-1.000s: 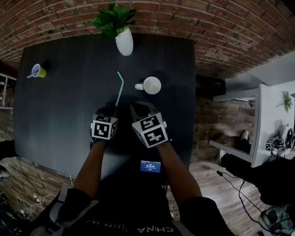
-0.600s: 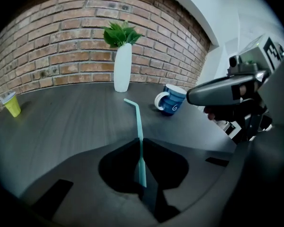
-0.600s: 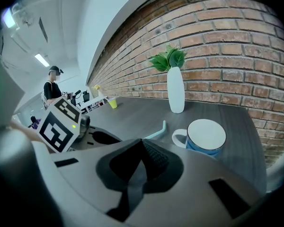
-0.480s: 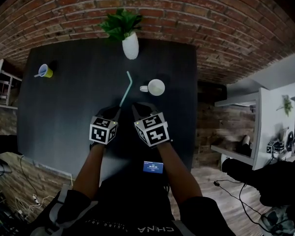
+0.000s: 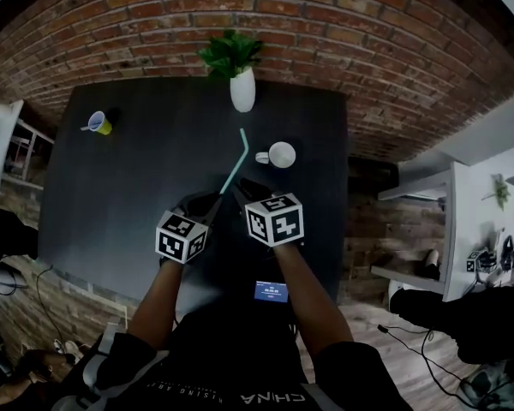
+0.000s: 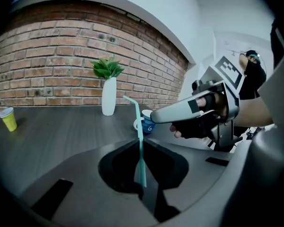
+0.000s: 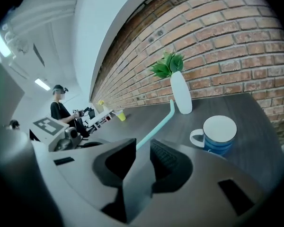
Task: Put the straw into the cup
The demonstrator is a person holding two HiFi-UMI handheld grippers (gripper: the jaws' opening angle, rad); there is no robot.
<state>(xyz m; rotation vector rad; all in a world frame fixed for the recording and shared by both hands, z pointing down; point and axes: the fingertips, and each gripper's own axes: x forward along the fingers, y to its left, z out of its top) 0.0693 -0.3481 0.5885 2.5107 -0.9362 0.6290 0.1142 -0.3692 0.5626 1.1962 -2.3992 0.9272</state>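
Two tongs, left tongs [image 6: 141,141] pinching straw [image 6: 138,126] low down, right tongs [image 7: 144,148] spread alongside

A dark short-sleeved top [image 5: 231,358] is worn, with pale lettering [image 5: 261,398] printed across the chest. A small blue-lit screen [image 5: 271,291] is seen at the front of the body. Black gloves [image 6: 199,126] are worn on the hands. The left claw [image 5: 214,204] and the right claw [image 5: 242,189] are built of grey moulded shells with black jaws. Each is topped by a cube [image 5: 182,236] faced with black-and-white square markers.
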